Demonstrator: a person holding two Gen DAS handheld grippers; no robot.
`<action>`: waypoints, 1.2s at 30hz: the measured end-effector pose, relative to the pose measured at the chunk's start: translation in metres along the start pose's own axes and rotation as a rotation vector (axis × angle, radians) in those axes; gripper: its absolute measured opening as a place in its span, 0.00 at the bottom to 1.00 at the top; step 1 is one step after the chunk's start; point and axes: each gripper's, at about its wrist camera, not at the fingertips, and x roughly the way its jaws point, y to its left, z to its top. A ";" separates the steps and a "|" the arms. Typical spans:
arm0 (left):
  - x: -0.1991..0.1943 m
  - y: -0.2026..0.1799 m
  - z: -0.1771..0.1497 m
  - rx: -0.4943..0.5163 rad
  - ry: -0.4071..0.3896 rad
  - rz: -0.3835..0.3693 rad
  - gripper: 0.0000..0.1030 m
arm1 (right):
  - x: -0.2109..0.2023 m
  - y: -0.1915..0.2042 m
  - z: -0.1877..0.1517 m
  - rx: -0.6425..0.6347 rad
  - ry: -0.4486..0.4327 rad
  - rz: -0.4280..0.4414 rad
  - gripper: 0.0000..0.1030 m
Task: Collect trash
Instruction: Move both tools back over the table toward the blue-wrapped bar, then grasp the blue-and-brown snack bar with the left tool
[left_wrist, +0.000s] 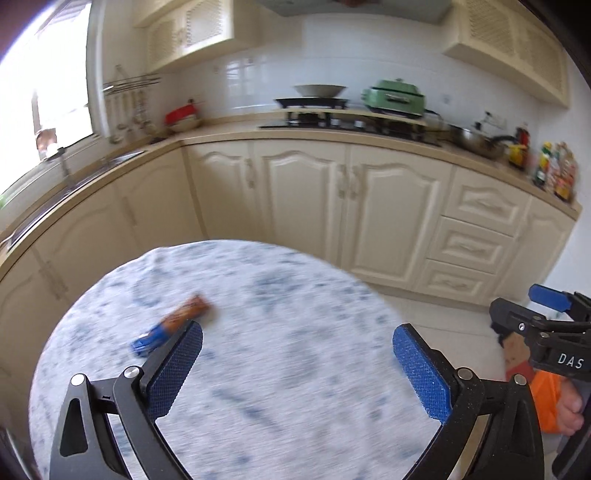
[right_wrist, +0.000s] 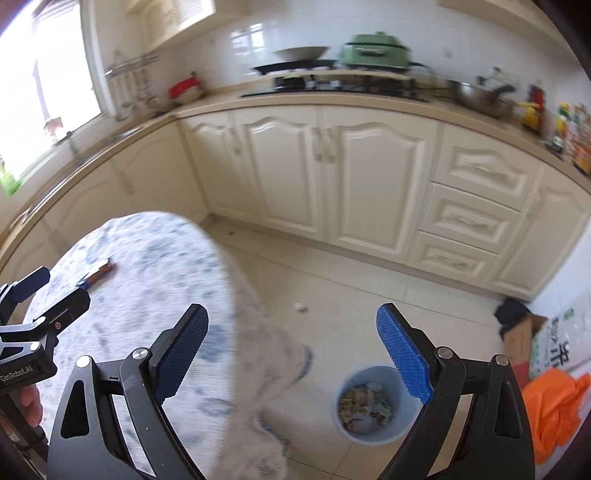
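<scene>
A long orange and blue snack wrapper (left_wrist: 173, 325) lies on the round table's blue-and-white cloth (left_wrist: 295, 398), just past my left gripper's left finger. My left gripper (left_wrist: 298, 328) hangs above the table, open wide and empty. My right gripper (right_wrist: 292, 309) is open and empty too, held past the table's right edge above the floor. Below it on the tiles stands a light blue bin (right_wrist: 369, 437) with several scraps inside. A small crumpled white scrap (right_wrist: 300, 307) lies on the floor beyond. In the right wrist view the wrapper (right_wrist: 98, 275) lies beside the left gripper (right_wrist: 59, 288).
Cream cabinets (right_wrist: 332, 177) and a counter with a stove run along the back. An orange bag (right_wrist: 554, 402) and a cardboard box (right_wrist: 521, 336) sit on the floor at the right wall. The tablecloth drapes over the edge near the bin. A person's foot (left_wrist: 569, 410) stands at the right.
</scene>
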 end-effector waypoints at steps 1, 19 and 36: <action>-0.006 0.013 -0.006 -0.014 -0.001 0.026 0.99 | 0.005 0.014 0.001 -0.021 0.008 0.017 0.91; -0.036 0.205 -0.066 -0.349 0.092 0.259 0.99 | 0.116 0.273 0.023 -0.360 0.182 0.191 0.92; -0.002 0.265 -0.071 -0.439 0.142 0.276 0.99 | 0.177 0.334 0.023 -0.346 0.307 0.136 0.29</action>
